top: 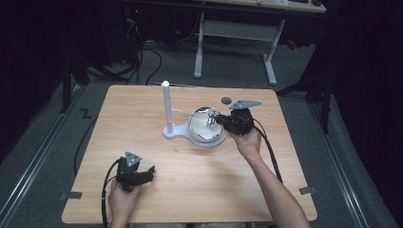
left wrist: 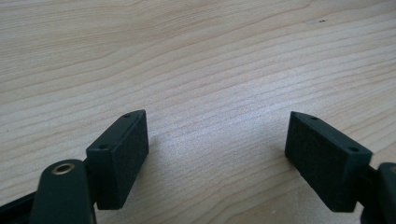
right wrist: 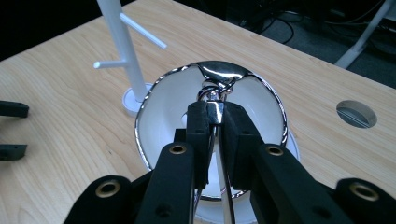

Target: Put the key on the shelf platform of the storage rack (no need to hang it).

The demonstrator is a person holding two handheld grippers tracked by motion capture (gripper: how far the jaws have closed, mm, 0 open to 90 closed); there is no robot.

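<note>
Your right gripper is clamped on a shiny metal clip over the bowl near the surface's far edge, probably bound for the white stand. Your left gripper waits wide and empty near the front-left corner.

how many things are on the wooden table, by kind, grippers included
white stand with an upright post and side pegs: 1
shiny chrome bowl with white inside: 1
small shiny metal piece clamped over the bowl: 1
black two-jaw grippers, left gripper and right gripper: 2
total: 5
</note>
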